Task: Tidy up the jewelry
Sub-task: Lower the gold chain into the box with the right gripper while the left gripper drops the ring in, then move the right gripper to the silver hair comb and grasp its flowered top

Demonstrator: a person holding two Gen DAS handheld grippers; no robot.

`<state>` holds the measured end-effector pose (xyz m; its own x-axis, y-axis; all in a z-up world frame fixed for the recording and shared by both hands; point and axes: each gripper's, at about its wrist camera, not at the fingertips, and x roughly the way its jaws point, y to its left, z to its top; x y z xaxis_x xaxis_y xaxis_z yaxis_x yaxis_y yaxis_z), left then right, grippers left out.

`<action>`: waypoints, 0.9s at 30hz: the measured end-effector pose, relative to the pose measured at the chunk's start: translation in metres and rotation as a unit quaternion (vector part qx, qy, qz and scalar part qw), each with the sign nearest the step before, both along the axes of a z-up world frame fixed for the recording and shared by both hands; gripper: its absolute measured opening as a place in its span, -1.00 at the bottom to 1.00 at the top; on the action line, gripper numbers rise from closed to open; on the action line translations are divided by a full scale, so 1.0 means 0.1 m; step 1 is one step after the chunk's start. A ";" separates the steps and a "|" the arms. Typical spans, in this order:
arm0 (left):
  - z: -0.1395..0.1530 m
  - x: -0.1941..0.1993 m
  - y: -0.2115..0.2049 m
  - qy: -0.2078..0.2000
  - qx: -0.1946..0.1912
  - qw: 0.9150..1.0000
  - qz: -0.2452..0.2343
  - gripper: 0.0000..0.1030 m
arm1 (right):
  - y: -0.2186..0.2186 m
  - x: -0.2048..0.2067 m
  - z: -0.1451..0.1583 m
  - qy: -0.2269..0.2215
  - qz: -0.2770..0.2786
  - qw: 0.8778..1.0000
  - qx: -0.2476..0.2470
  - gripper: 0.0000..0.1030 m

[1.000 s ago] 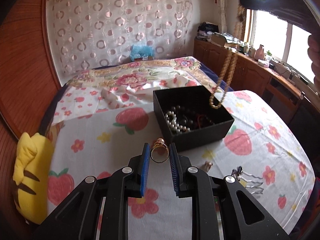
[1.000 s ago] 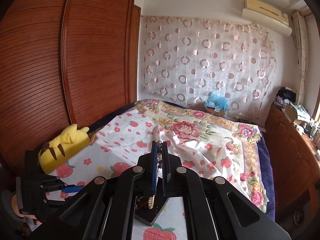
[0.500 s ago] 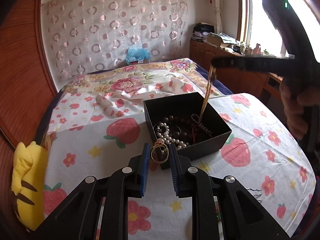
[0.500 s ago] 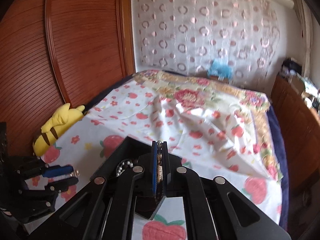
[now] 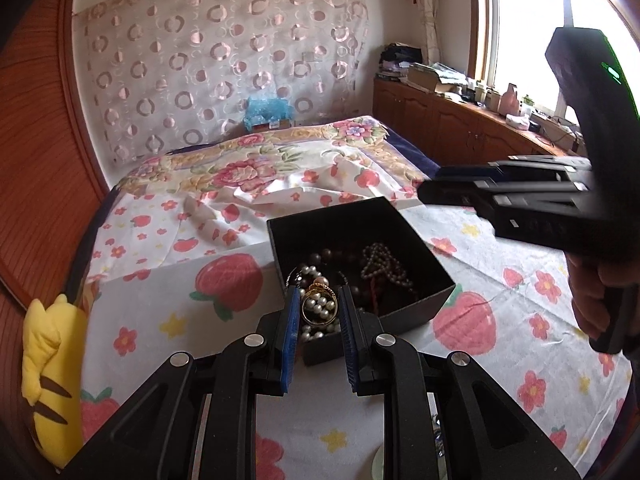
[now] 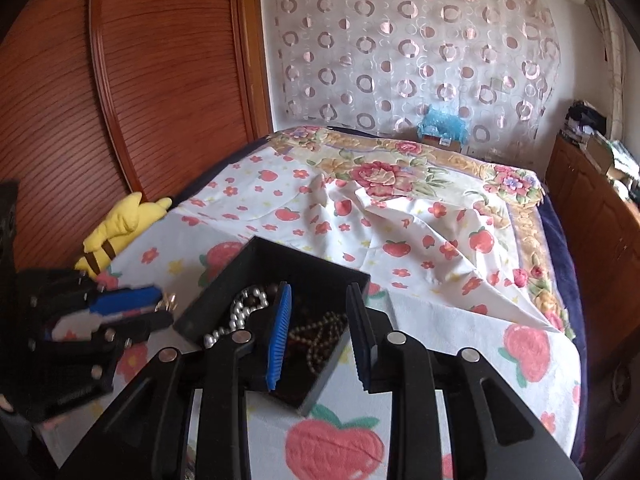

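The left tongs [image 5: 319, 307] are closed narrowly on a gold ring [image 5: 317, 305], held above the near corner of the black box [image 5: 416, 236] on the bed. The right tongs [image 6: 319, 320] stand wide open and empty over the box, partly hiding the bead strings [image 6: 320, 334] inside.

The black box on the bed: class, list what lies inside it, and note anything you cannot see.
Inside the black box: white pearl strands, dark brown beads, a greyish bead necklace. The left gripper and its gold ring cover the near corner.
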<state>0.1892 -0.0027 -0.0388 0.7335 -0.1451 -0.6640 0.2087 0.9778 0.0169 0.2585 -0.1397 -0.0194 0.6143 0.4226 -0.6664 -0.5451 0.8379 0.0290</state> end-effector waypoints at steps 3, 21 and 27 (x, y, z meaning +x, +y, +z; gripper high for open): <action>0.00 0.06 -0.07 -0.001 0.004 1.000 -0.005 -0.64 | -0.12 -0.11 -0.03 0.000 0.001 1.000 -0.003 -0.40; -0.06 0.13 -0.28 0.003 0.028 1.000 -0.003 -0.23 | -0.82 -0.59 -0.19 -0.013 -0.031 0.999 -0.008 -0.40; -0.06 -0.19 -0.22 -0.003 0.034 0.999 -0.009 -0.04 | -0.76 -0.81 -0.30 -0.008 -0.014 1.000 0.002 -0.40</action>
<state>0.1699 -0.0248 -0.0452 0.7346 -0.1131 -0.6690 0.2261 0.9704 0.0843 0.1773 -0.2161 -0.0494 0.6357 0.4082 -0.6552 -0.5221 0.8526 0.0246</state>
